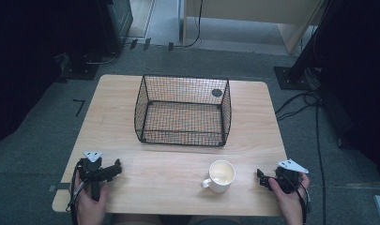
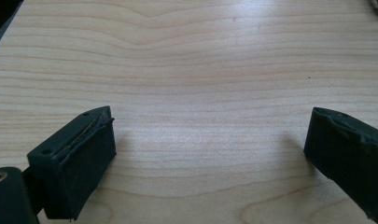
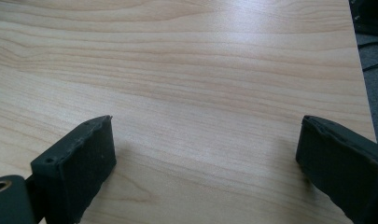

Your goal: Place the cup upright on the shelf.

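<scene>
A lab-like room: grey carpet (image 1: 33,122), trailing floor cables (image 1: 300,101), black equipment stands (image 1: 305,65).

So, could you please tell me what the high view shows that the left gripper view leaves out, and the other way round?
High view alone: a wire basket at mid-table, a white mug near the front edge, the right gripper, both hands, and the carpeted floor. Left gripper view alone: a close look at the left gripper, its black jaws standing wide apart with bare wood between them. Both share the light wooden table and the left gripper.
</scene>
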`<state>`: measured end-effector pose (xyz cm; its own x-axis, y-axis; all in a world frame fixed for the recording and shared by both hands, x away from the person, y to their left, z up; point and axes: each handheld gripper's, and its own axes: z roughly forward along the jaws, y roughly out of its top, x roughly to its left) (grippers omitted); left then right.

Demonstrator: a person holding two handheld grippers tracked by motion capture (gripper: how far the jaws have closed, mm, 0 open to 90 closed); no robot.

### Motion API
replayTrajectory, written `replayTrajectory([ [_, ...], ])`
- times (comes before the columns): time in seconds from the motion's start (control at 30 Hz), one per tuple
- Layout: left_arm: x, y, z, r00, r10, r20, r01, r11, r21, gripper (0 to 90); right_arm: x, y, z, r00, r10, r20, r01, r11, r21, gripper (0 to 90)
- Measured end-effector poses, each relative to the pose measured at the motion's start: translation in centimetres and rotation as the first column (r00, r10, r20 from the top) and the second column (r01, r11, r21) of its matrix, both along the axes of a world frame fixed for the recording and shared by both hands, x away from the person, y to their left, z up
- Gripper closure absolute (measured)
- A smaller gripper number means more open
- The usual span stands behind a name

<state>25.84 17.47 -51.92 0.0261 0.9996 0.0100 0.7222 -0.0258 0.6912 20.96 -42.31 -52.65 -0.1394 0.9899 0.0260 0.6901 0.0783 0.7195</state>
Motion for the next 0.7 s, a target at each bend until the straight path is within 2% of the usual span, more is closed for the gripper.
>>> replayTrajectory([
  [0.23, 0.0, 0.0, 0.0, 1.0, -0.004, 0.0, 0.004, 1.0, 0.001, 2.2, -0.5, 0.4, 0.2, 0.9998, 0.019, 0.0, -0.019, 0.9995, 0.024, 4.7],
  [0.37, 0.0, 0.0, 0.0, 1.0, -0.004, 0.0, 0.004, 1.0, 0.0, 2.2, -0.9, 0.9, 1.1, 0.9988, 0.039, 0.029, -0.04, 0.9982, 0.044, 4.6],
  [0.47, 0.0, 0.0, 0.0, 1.0, -0.004, 0.0, 0.004, 1.0, 0.001, 2.2, -1.2, 1.7, 2.3, 0.9957, 0.064, 0.067, -0.068, 0.996, 0.058, 4.7],
  [0.7, 0.0, 0.0, 0.0, 1.0, -0.004, 0.0, 0.004, 1.0, 0.0, 2.2, -1.4, 2.8, 3.3, 0.9912, 0.1, 0.088, -0.106, 0.9915, 0.075, 2.2],
])
